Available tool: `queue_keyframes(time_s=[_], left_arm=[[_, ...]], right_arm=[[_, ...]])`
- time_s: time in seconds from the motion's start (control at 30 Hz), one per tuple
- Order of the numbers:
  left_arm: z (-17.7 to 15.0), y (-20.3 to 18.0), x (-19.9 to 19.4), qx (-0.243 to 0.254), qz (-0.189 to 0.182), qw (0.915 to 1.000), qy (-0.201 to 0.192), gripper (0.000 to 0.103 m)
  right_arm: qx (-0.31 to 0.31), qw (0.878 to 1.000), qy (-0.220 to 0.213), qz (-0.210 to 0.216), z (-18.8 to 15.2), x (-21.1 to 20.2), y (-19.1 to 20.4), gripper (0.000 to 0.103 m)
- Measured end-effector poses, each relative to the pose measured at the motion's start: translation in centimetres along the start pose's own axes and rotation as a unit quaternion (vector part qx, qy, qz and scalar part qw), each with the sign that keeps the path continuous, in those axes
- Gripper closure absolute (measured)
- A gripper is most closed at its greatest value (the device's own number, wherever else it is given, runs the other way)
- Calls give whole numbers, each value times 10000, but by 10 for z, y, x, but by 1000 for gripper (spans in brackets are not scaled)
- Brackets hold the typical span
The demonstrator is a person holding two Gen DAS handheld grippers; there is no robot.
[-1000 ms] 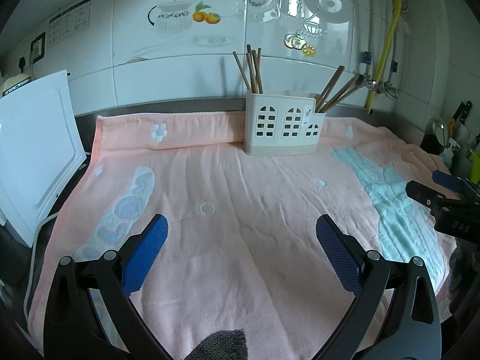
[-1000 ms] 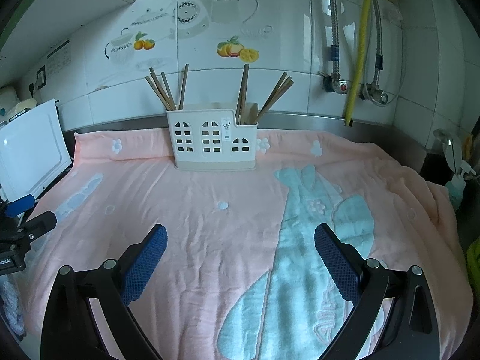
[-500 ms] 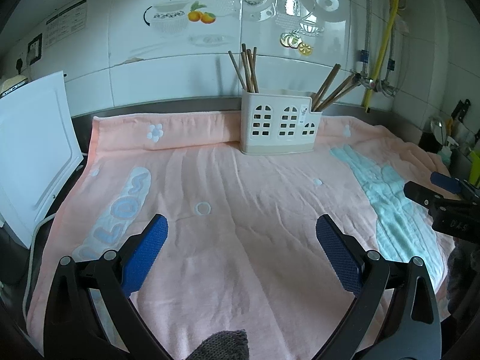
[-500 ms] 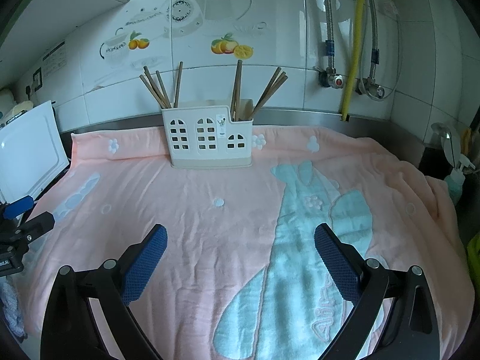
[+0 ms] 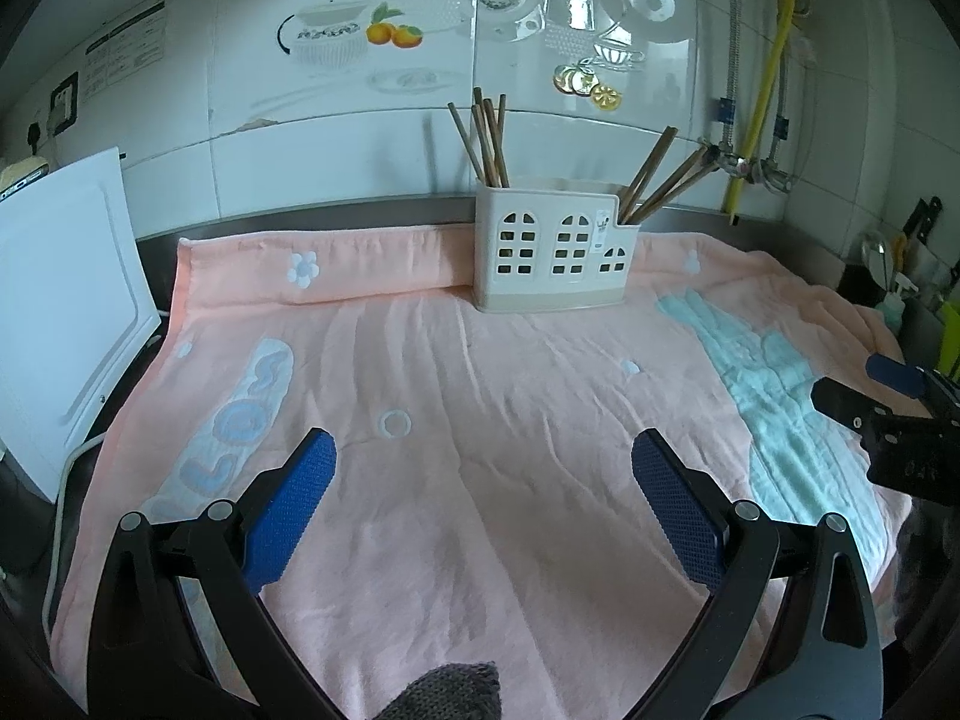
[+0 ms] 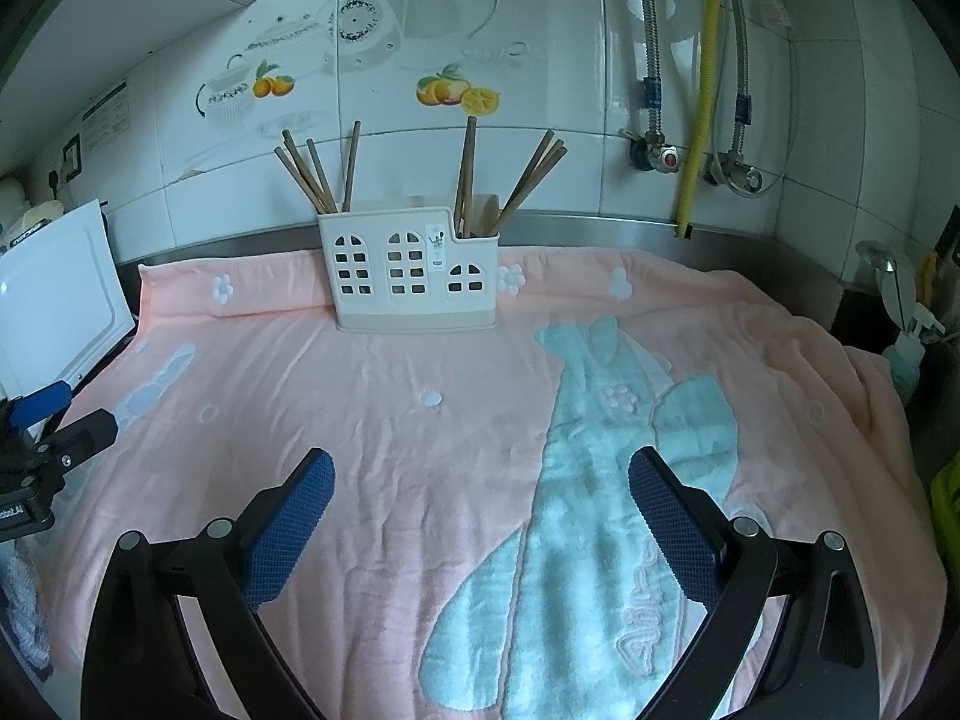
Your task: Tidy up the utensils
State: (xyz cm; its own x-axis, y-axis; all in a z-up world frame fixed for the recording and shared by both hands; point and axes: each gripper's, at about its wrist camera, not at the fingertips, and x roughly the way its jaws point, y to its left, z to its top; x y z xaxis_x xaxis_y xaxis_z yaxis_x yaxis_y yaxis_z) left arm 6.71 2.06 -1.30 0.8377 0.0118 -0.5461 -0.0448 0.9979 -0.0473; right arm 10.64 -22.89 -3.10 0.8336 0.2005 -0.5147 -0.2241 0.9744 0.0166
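Note:
A white utensil holder [image 5: 549, 252] with window cut-outs stands at the back of a pink towel [image 5: 480, 408], against the tiled wall; it also shows in the right wrist view [image 6: 414, 270]. Brown chopsticks [image 5: 486, 138] stand in its left compartment and more chopsticks [image 5: 657, 177] lean out of its right one. In the right wrist view the chopsticks [image 6: 312, 174] stand the same way. My left gripper [image 5: 483, 474] is open and empty over the towel's near part. My right gripper [image 6: 480, 480] is open and empty over the towel's blue pattern.
A white cutting board [image 5: 60, 324] leans at the left edge. Pipes and a yellow hose [image 6: 702, 90] run down the wall at the right. Bottles and a spray bottle [image 6: 906, 324] stand past the towel's right edge. The right gripper shows at the left wrist view's right edge [image 5: 888, 414].
Both grippers have drawn back a little from the holder and stayed open. Nothing on the towel has moved.

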Motion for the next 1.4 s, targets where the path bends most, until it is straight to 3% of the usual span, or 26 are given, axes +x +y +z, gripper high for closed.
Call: queue_keyframes(time_s=[1.4], left_arm=[[6,-8,10,-55,38,10000,-7,5]], right_arm=[[-67,10000,36,15,-1,1,1,8]])
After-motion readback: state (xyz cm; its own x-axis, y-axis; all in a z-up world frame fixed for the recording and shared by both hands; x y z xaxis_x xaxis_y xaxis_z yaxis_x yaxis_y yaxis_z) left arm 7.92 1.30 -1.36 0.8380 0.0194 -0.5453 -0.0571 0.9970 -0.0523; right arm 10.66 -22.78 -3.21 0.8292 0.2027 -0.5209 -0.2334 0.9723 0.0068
